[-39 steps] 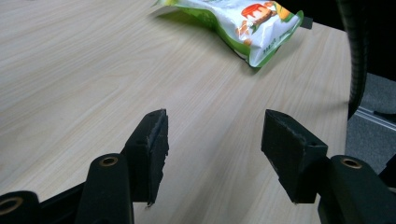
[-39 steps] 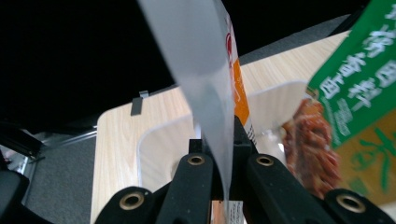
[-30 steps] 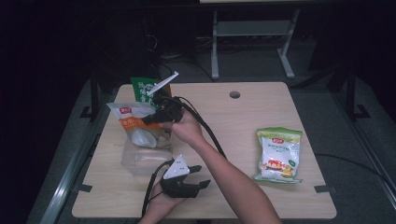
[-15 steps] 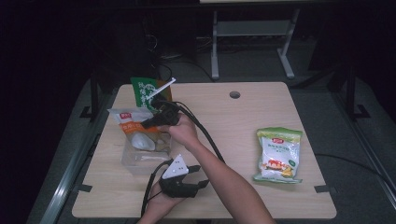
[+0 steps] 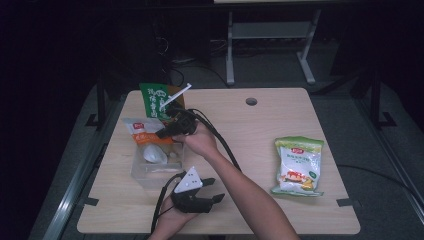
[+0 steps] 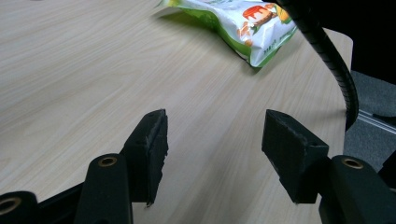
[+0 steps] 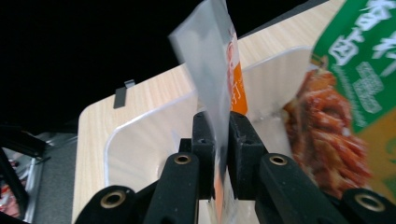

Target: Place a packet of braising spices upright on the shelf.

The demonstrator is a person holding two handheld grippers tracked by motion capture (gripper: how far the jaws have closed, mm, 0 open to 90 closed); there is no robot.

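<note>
Nearest to us, our left gripper rests low at the front edge of the table with its 2 jaws spread and nothing between them; in the left gripper view they look across bare wood toward the green-and-white snack bag lying flat, well apart at the right side. Farther out, our right gripper is the 1 on the work: its jaws pinch the edge of the orange-and-white pouch, though they have just been easing apart a little, and in the right gripper view the film remains sandwiched between the pads. The pouch stands roughly upright, its long axis running up out of the jaws, and its lower end hangs inside the clear plastic bin, which sits just to the left of that hand. The green packet leans at the bin's far end, just beside the pouch. So the relation that matters, we judge, is vertical: the pouch is already over and partly in the bin, straight ahead of the right jaws, and letting go should drop it the rest of the way.
</note>
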